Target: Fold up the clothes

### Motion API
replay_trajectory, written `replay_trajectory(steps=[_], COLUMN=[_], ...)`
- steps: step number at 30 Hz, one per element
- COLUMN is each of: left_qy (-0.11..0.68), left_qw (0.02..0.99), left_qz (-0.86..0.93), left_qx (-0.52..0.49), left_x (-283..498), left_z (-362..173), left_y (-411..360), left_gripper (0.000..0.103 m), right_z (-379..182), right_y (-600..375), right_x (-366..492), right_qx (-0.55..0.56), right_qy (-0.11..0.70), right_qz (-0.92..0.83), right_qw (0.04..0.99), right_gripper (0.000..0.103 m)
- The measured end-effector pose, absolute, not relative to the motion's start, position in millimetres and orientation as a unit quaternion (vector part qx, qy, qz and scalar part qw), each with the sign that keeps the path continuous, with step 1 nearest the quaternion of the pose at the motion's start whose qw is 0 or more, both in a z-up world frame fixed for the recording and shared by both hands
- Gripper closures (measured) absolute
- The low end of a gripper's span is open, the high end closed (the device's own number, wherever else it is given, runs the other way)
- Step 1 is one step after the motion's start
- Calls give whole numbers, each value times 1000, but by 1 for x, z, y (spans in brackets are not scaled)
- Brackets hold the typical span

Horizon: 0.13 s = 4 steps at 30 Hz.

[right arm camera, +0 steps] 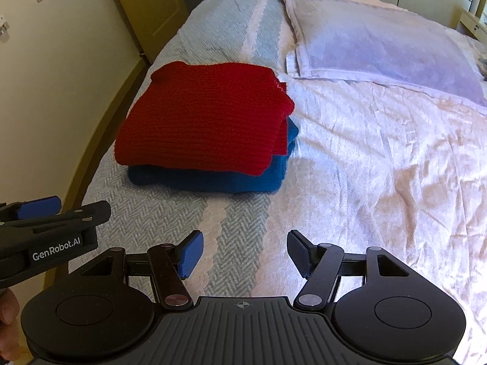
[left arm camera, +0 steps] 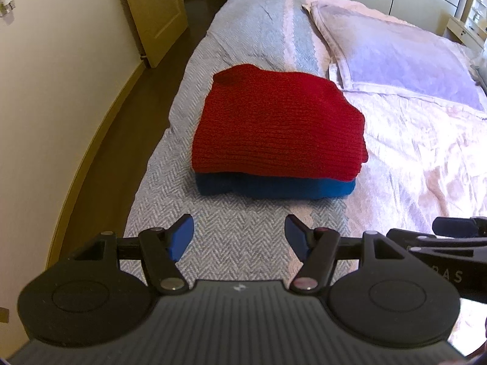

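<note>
A folded red sweater (left arm camera: 278, 124) of thick ribbed knit sits squarely on top of a folded blue sweater (left arm camera: 274, 188), the two making a neat stack; the blue one shows only as a band beneath the red along the near edge and, in the right wrist view, down the stack's right side. The red knit's folded edges hang slightly over the blue at the right corner (its layers are visible there as stepped ridges). The stack lies ahead of the left gripper (left arm camera: 239, 238), straight beyond the gap between its jaws and well apart from them; from the right gripper (right arm camera: 245, 251) it lies ahead and to the left of the jaws. Both grippers have their jaws spread wide with nothing between the blue pads, only bedding showing through the gap. The two grippers sit side by side, each appearing at the edge of the other's view. The stack rests on a grey herringbone bedspread (left arm camera: 231, 231) with a pale scalloped stripe, which covers the left part of the bed (right arm camera: 188, 30). To the right of the jaws spreads a crumpled pale pink blanket (right arm camera: 380, 164), and beyond it a lilac pillow (left arm camera: 404, 60) with a light border. Left of the bed runs a dark floor strip, a cream wall (left arm camera: 57, 70) with wooden skirting, and a wooden door (left arm camera: 155, 12) farther back.
</note>
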<state>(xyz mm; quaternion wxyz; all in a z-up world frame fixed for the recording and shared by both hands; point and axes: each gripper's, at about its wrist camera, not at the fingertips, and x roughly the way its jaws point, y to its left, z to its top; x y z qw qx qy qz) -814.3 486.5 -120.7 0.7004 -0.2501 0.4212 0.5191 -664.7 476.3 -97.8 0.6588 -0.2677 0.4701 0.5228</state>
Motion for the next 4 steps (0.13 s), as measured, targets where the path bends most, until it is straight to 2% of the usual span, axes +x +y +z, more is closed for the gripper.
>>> replay_trajectory(steps=[4], left_qy=[414], left_qw=[700], left_qz=[528], left_qx=[-244], left_x=[-816], left_z=[-114], left_y=[476], left_gripper=[40], right_z=[-91], right_y=[465], right_x=[-667], right_qx=[-262], right_qy=[462], right_qz=[530], right_qw=[661], right_gripper=[39])
